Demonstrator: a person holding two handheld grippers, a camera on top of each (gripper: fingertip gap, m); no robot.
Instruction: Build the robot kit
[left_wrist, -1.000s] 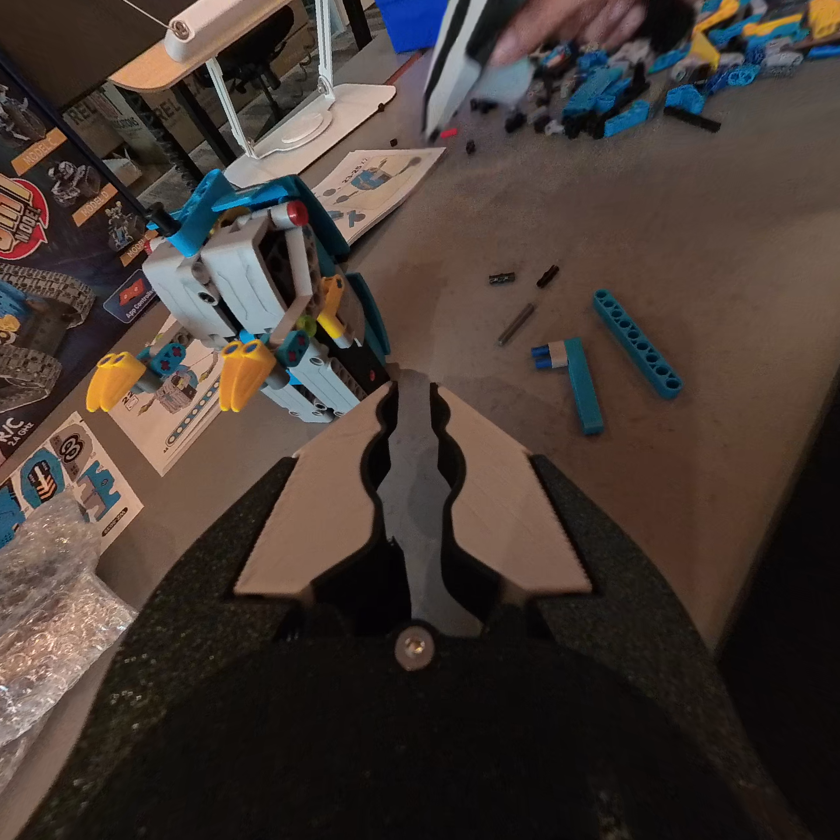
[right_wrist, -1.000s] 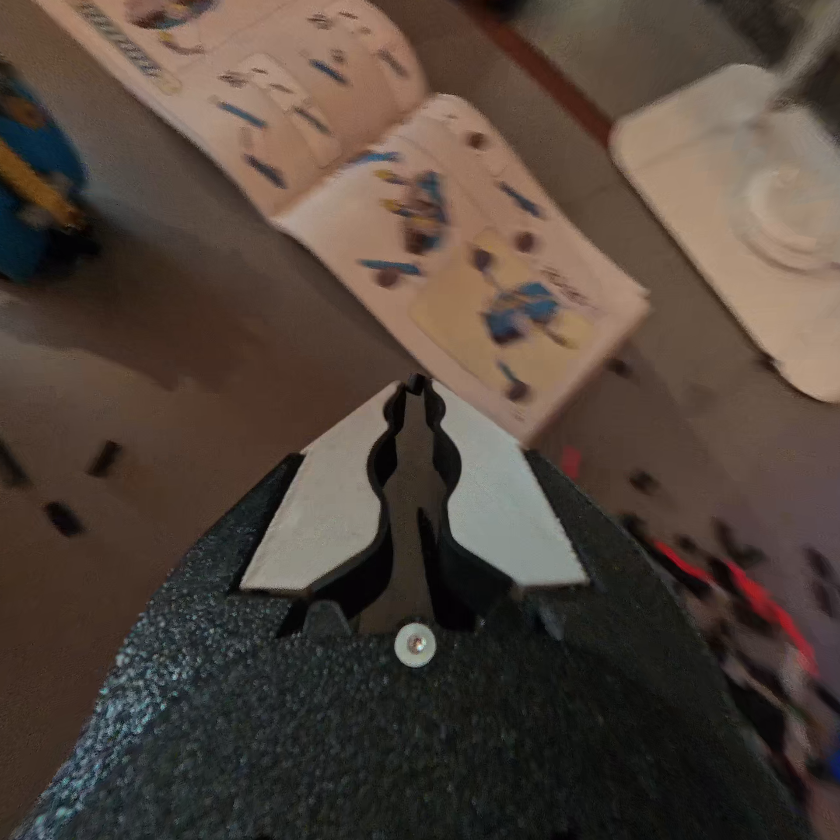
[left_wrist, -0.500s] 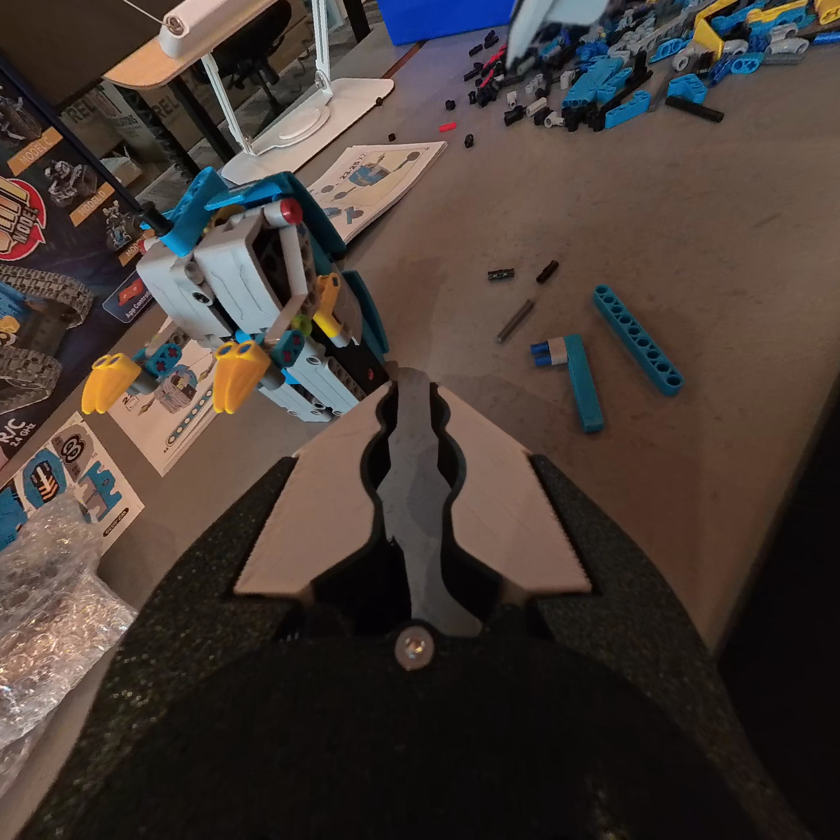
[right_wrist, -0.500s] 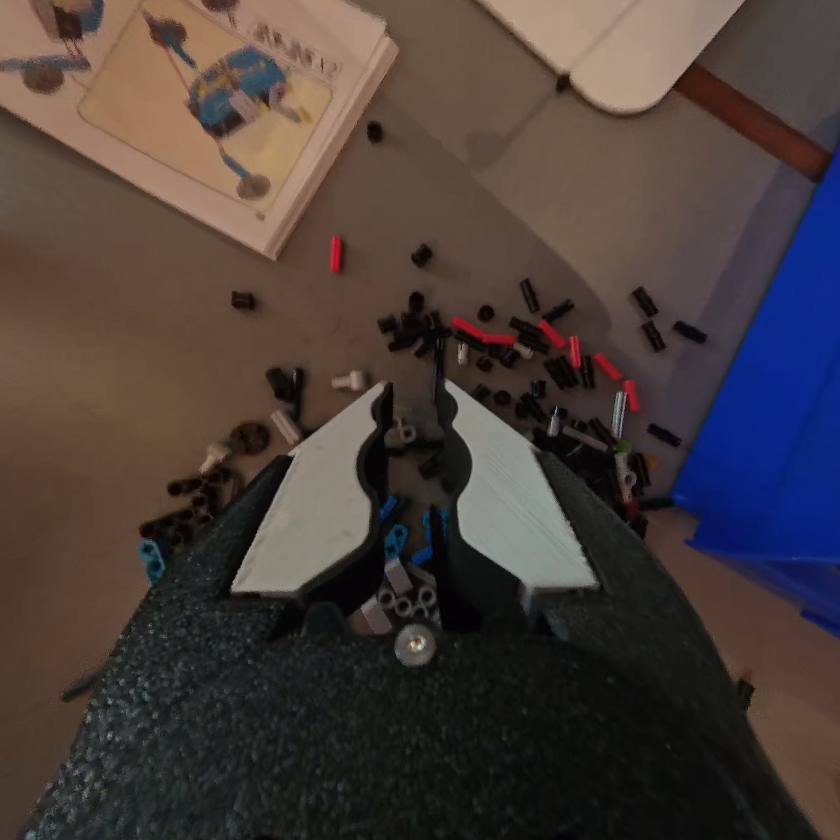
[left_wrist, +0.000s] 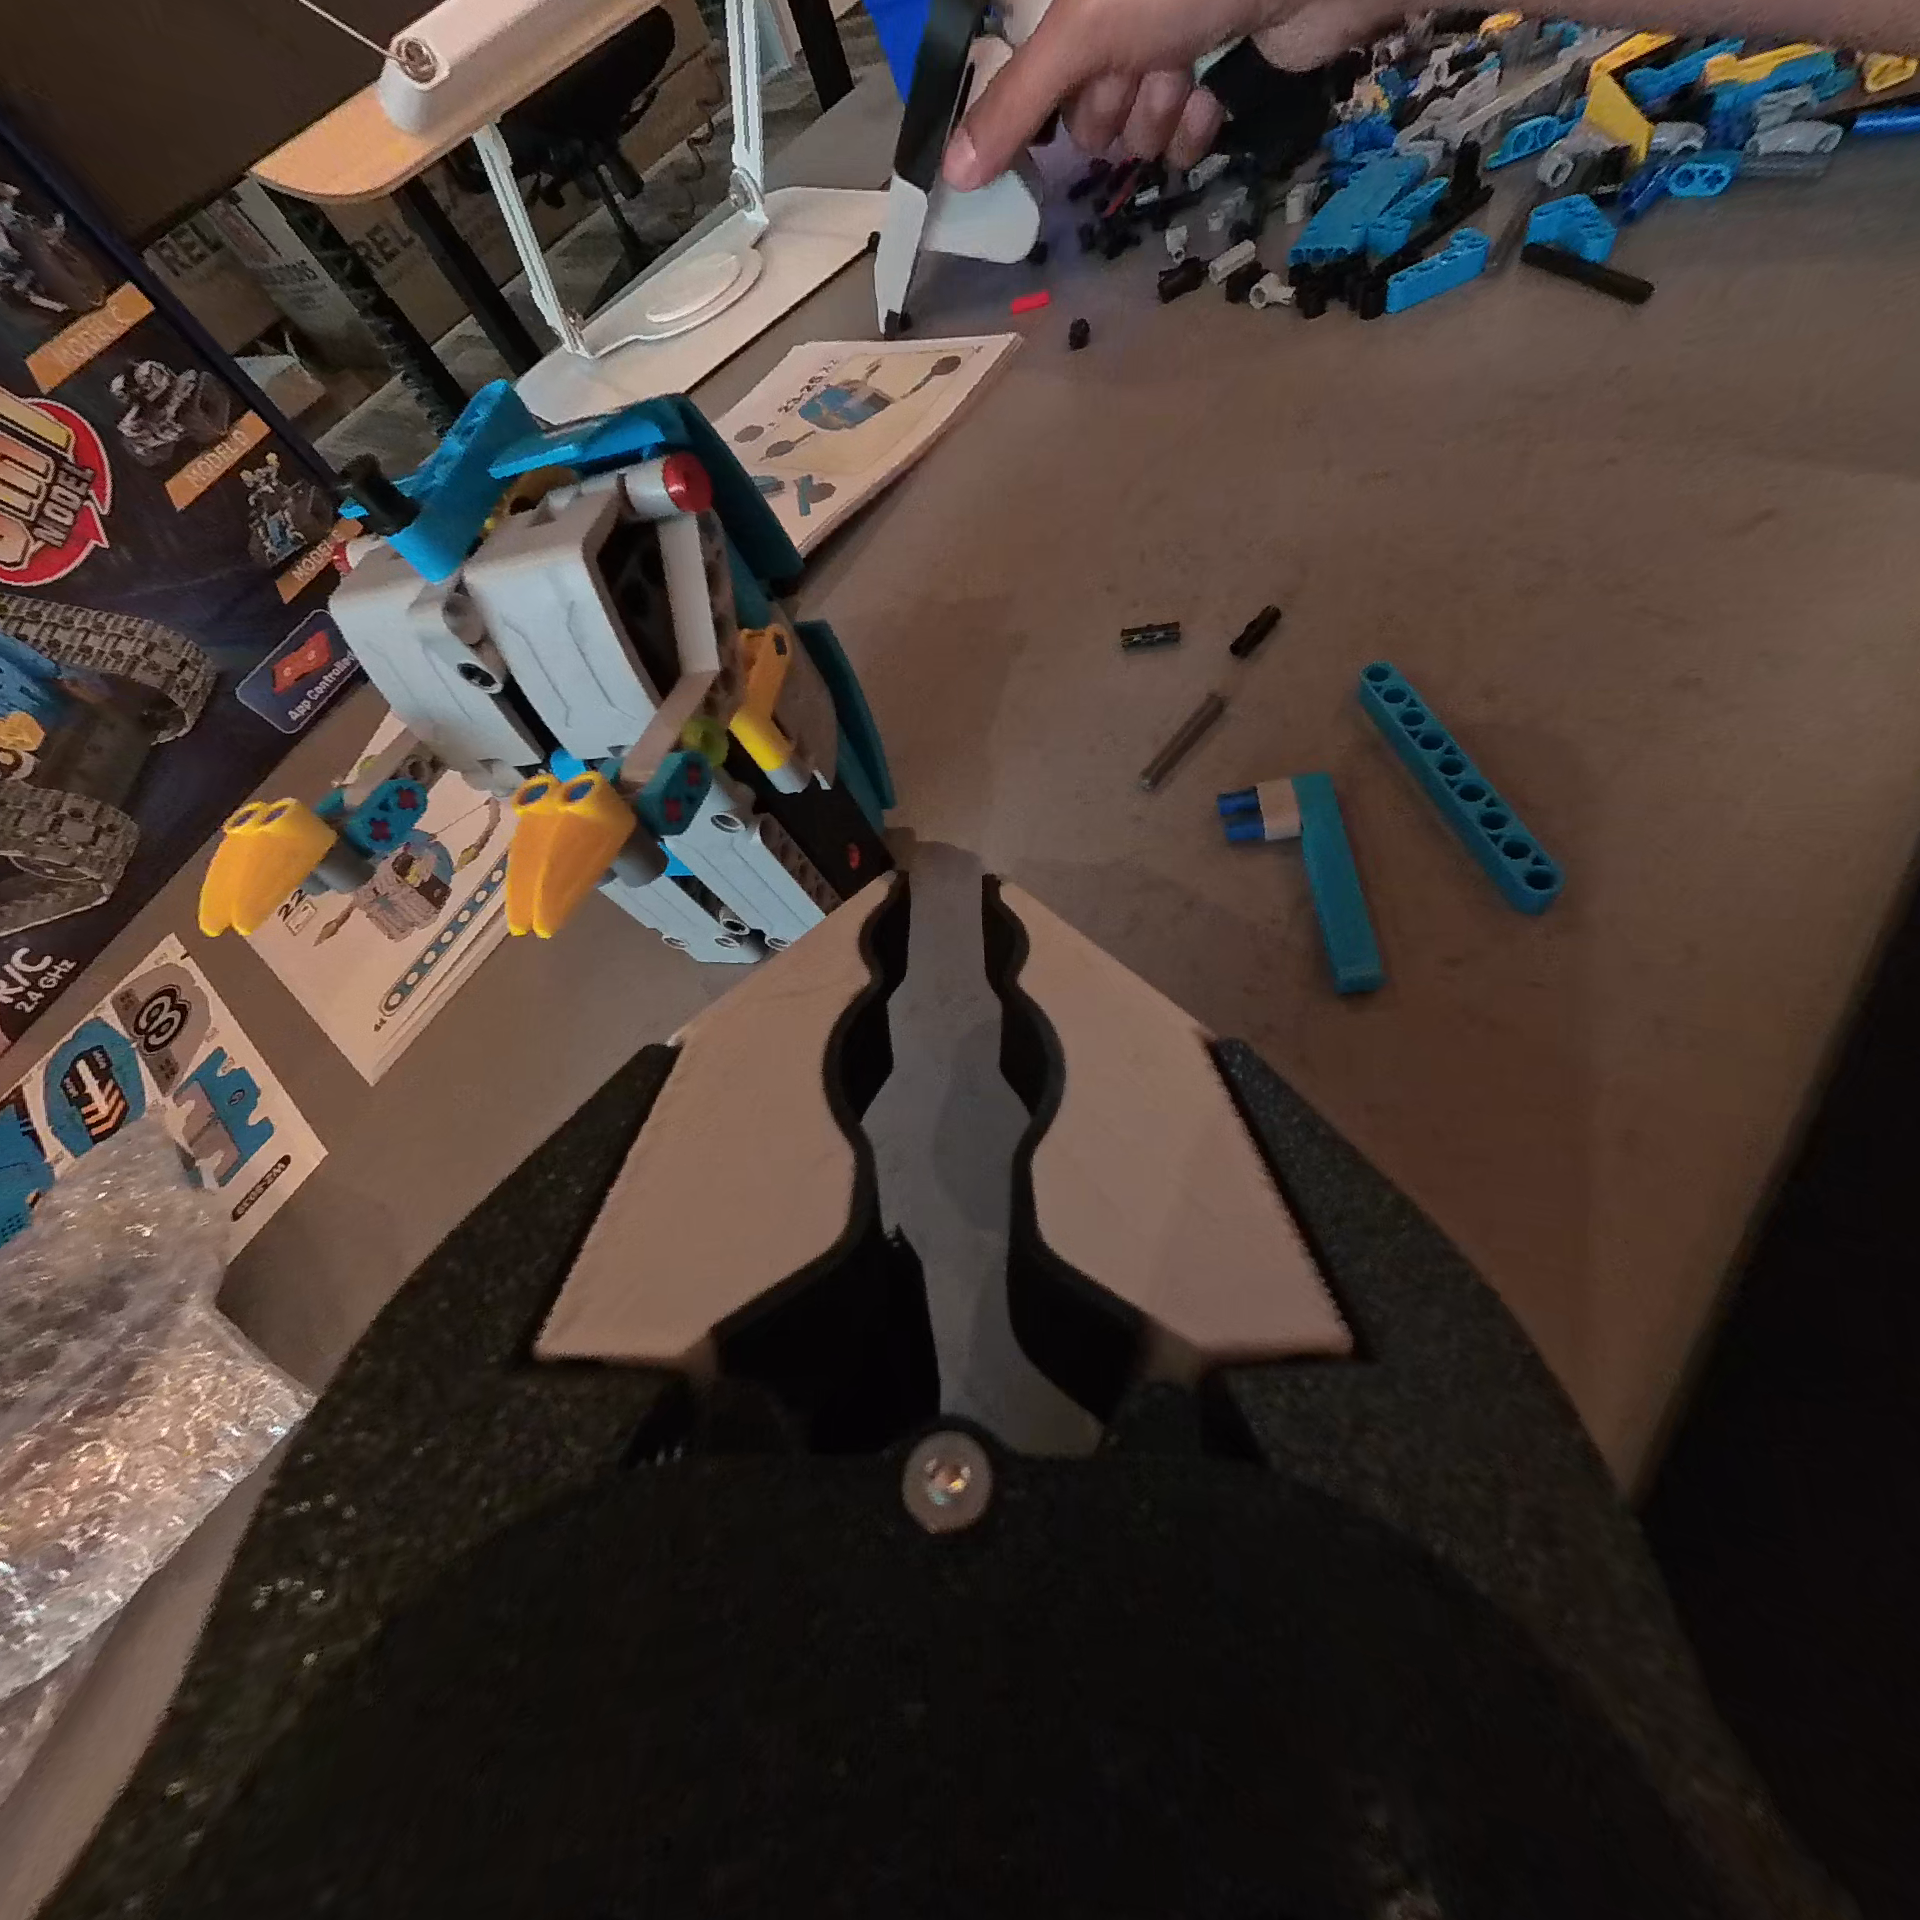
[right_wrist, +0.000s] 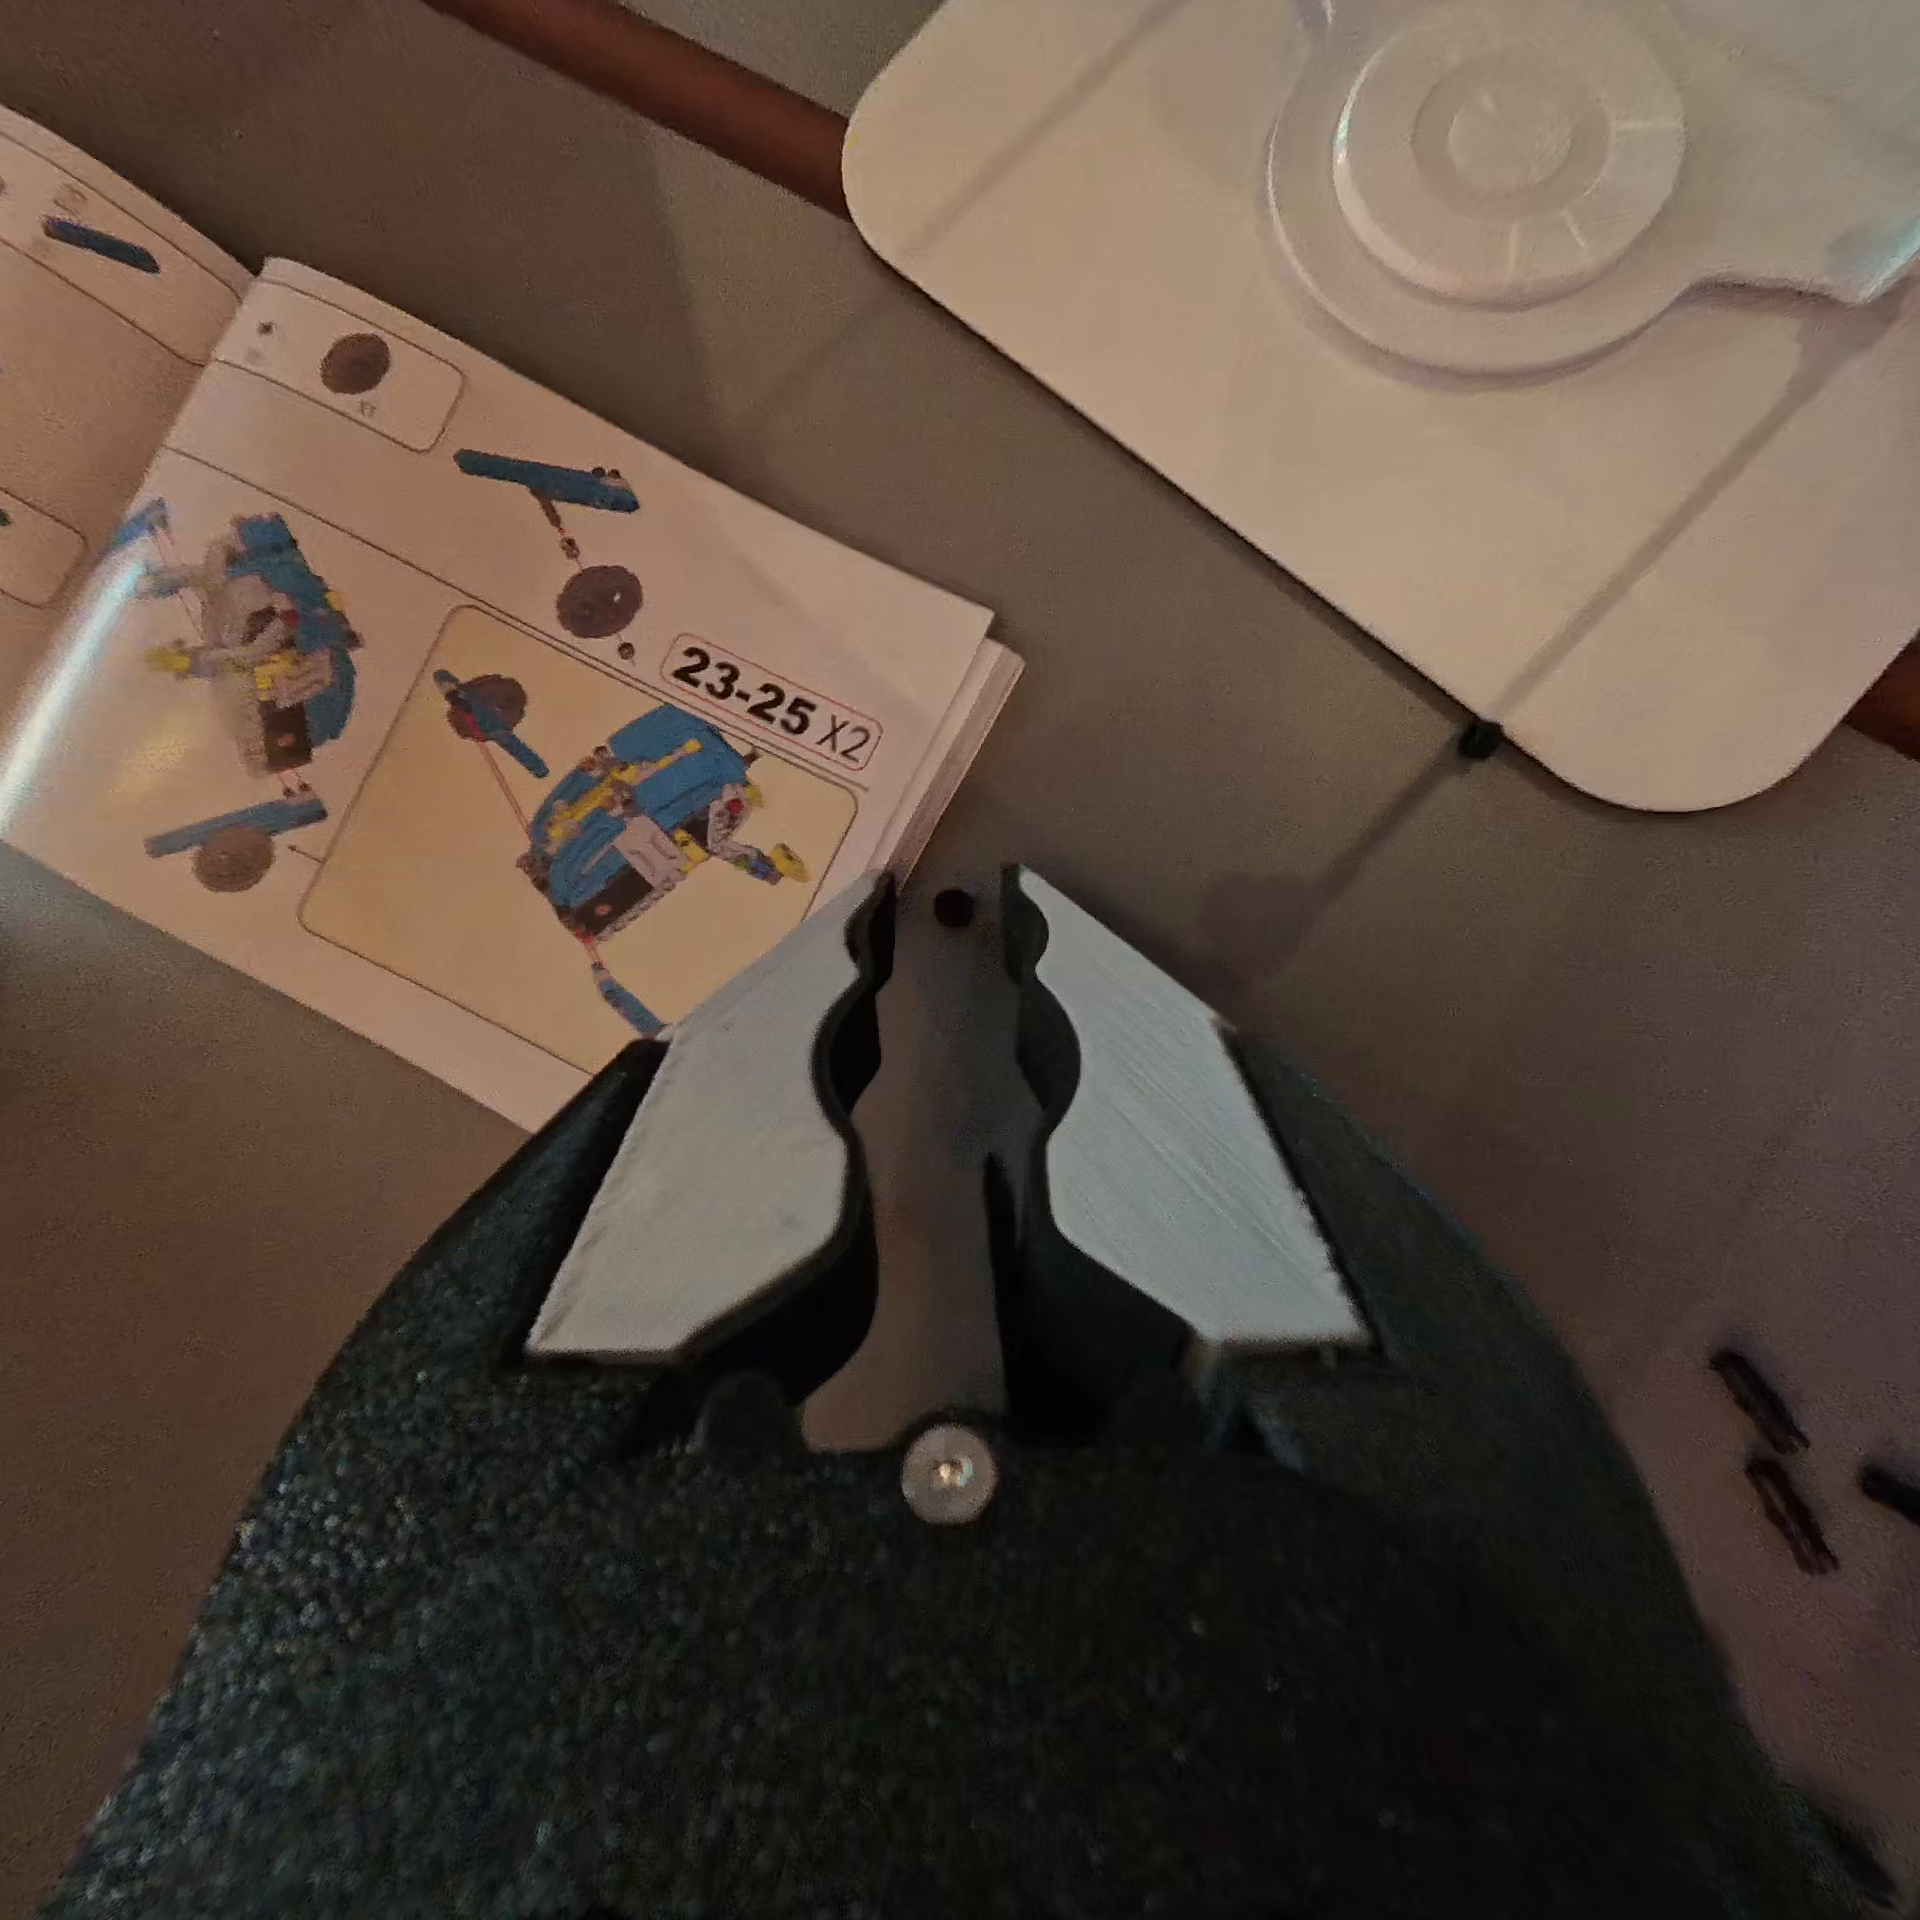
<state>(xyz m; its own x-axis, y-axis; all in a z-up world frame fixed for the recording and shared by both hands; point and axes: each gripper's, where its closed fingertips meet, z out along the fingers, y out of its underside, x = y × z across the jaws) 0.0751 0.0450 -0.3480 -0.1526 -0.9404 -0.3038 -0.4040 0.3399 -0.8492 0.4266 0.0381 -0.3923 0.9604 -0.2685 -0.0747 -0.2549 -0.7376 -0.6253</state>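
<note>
Grey tabletop (left_wrist: 1351, 499) under dim light. My left claw (left_wrist: 943, 883), jaws slightly apart and empty, sits just right of the brick model (left_wrist: 582, 707). My right claw (right_wrist: 948, 883), also apart, brackets a black pin (right_wrist: 948, 908) beside the booklet's (right_wrist: 499, 727) corner.

— What is seen of the left gripper (left_wrist: 943, 883)?
— A black, grainy body is shown, with two pale flat fingers (left_wrist: 748, 1164) edged in wavy black, and one silver screw.
— And the right gripper (right_wrist: 948, 891)?
— The same build is seen: speckled black shell, whitish fingers (right_wrist: 1164, 1153), silver screw.
</note>
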